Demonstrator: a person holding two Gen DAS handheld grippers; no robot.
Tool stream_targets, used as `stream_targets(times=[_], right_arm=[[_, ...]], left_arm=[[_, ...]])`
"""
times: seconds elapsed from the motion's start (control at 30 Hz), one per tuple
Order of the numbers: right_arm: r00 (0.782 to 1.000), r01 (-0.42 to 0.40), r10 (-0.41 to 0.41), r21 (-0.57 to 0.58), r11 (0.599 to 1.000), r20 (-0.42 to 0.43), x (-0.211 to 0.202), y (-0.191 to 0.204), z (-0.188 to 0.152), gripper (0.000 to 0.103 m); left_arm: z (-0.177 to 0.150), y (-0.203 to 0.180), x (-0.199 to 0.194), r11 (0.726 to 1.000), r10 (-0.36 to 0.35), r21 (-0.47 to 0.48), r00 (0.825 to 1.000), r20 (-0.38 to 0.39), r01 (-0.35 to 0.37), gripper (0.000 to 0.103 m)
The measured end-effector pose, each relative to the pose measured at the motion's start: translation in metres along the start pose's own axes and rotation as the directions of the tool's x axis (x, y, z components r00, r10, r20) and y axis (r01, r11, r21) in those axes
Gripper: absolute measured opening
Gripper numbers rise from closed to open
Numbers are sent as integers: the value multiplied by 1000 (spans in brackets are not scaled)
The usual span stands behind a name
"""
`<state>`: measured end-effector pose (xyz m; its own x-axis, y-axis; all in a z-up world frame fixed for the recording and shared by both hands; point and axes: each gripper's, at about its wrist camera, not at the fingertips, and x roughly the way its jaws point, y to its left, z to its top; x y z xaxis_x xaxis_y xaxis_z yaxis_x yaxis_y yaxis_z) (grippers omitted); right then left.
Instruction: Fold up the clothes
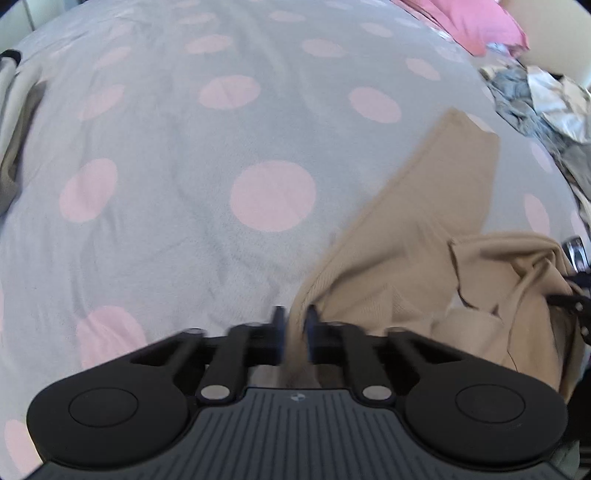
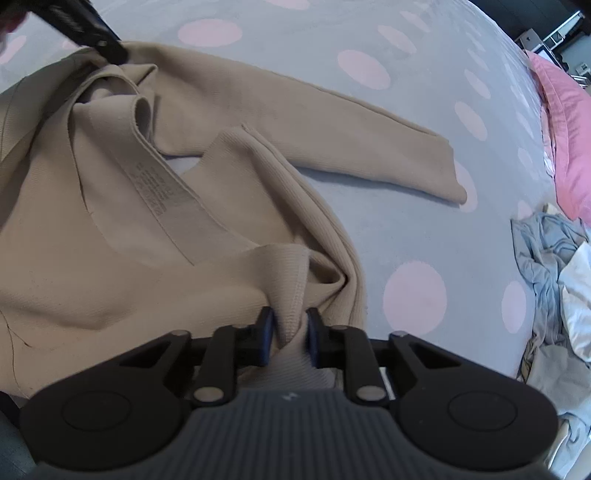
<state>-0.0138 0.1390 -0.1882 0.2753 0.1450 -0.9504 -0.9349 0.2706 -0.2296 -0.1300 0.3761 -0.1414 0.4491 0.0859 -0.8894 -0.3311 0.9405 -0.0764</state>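
A tan long-sleeved top (image 2: 110,229) lies rumpled on a grey bedspread with pink dots (image 2: 406,229). Its inner neck label faces up and one sleeve (image 2: 332,129) stretches out to the right. My right gripper (image 2: 290,325) is shut on a bunched hem edge of the top. In the left wrist view the same tan top (image 1: 424,240) fills the lower right, and my left gripper (image 1: 295,321) is shut on its edge. The left gripper also shows as a black shape (image 2: 92,33) at the top left of the right wrist view, touching the cloth.
A pink pillow (image 2: 569,140) lies at the right edge of the bed. A heap of grey and white clothes (image 2: 554,266) sits beside it, also seen as a grey-white pile (image 1: 535,99). Another grey garment (image 1: 14,122) lies at the far left. Bedspread (image 1: 184,184) spreads ahead.
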Motion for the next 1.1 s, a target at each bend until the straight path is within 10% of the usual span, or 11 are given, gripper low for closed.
stream_targets(times=[0.17, 0.47, 0.8, 1.1], right_arm=[[999, -6, 4, 52, 999, 39, -13, -11, 4, 15], [980, 45, -67, 120, 992, 190, -58, -24, 20, 14], [991, -66, 66, -3, 998, 120, -40, 5, 44, 14], [985, -158, 149, -111, 981, -88, -5, 35, 2, 14]], left_arm=[[12, 12, 12, 999, 13, -45, 1000, 20, -12, 2], [-28, 85, -122, 949, 231, -258, 958, 168, -184, 2], [-123, 90, -92, 936, 190, -267, 969, -160, -228, 2], [-162, 71, -33, 970, 104, -173, 935, -340, -171, 2]])
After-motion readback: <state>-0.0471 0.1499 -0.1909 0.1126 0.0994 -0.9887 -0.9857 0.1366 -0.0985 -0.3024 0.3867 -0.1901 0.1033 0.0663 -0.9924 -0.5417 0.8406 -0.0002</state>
